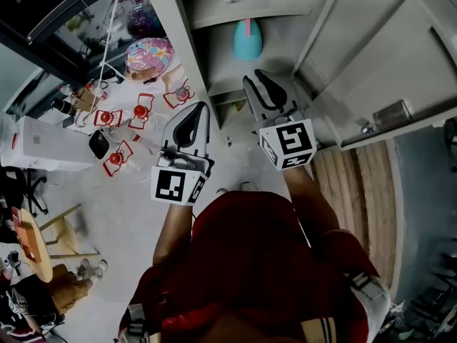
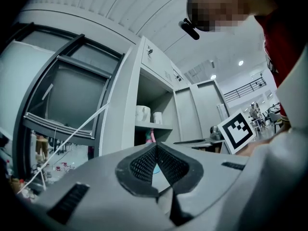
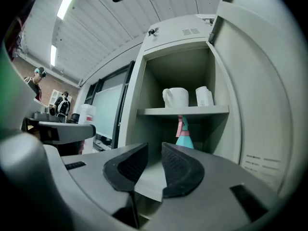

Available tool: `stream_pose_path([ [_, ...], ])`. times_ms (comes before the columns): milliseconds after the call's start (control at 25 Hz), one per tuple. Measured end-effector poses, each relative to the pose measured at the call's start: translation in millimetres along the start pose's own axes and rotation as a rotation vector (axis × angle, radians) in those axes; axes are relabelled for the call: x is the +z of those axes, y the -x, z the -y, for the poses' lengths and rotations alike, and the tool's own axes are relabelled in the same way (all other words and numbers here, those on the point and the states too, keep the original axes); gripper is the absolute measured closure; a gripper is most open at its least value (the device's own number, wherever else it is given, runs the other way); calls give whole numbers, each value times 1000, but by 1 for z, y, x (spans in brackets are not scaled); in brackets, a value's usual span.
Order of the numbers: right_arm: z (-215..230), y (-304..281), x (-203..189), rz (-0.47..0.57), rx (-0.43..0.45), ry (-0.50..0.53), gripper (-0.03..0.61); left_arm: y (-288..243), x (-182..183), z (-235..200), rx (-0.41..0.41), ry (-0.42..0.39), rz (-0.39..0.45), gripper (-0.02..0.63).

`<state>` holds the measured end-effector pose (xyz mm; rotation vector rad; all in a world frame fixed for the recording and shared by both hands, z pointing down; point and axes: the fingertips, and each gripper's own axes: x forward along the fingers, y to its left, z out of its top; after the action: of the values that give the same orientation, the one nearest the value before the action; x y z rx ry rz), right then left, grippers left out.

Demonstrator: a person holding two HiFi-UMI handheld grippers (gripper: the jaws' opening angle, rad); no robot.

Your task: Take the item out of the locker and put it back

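Note:
The grey locker (image 1: pixel 214 84) stands open, its door (image 1: pixel 371 48) swung out to the right. A teal spray bottle with a pink top (image 1: pixel 247 39) stands on the lower shelf, also visible in the right gripper view (image 3: pixel 184 137). My right gripper (image 1: pixel 255 77) points at that shelf from just outside the locker; its jaws (image 3: pixel 154 148) stand a narrow gap apart with nothing between them. My left gripper (image 1: pixel 196 109) hangs lower and to the left, in front of the locker's left wall, its pads (image 2: pixel 144 165) meeting at the tips and empty.
A white jug (image 3: pixel 175 97) and a white container (image 3: pixel 204 96) sit on the upper shelf. Left of the locker are several red-and-white small items (image 1: pixel 118 116), a colourful round object (image 1: pixel 148 54), a white box (image 1: pixel 43 145) and a wooden stool (image 1: pixel 36 241).

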<state>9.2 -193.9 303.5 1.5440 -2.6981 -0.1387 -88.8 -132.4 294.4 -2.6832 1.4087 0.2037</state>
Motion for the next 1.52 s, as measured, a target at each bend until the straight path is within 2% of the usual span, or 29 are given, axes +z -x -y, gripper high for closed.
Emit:
stream_pose_path([
  [200,-10,11,4,28,23,-23,554,-2,2,1,0,2,-2,607],
  [360,-19,18,9,41,54,-56,577,-2,5,4,-5,-2,-2,607],
  [520,-30,26,13,64,104,-108,580,-2,6,6,-9,-2,0,607],
  [720,-38,34,14,76,137,-109,580,1,7,7,-10,3,2,607],
  [1520,-43,54,11,65,115,-76,581,10,11,13,-20,11,2,607],
])
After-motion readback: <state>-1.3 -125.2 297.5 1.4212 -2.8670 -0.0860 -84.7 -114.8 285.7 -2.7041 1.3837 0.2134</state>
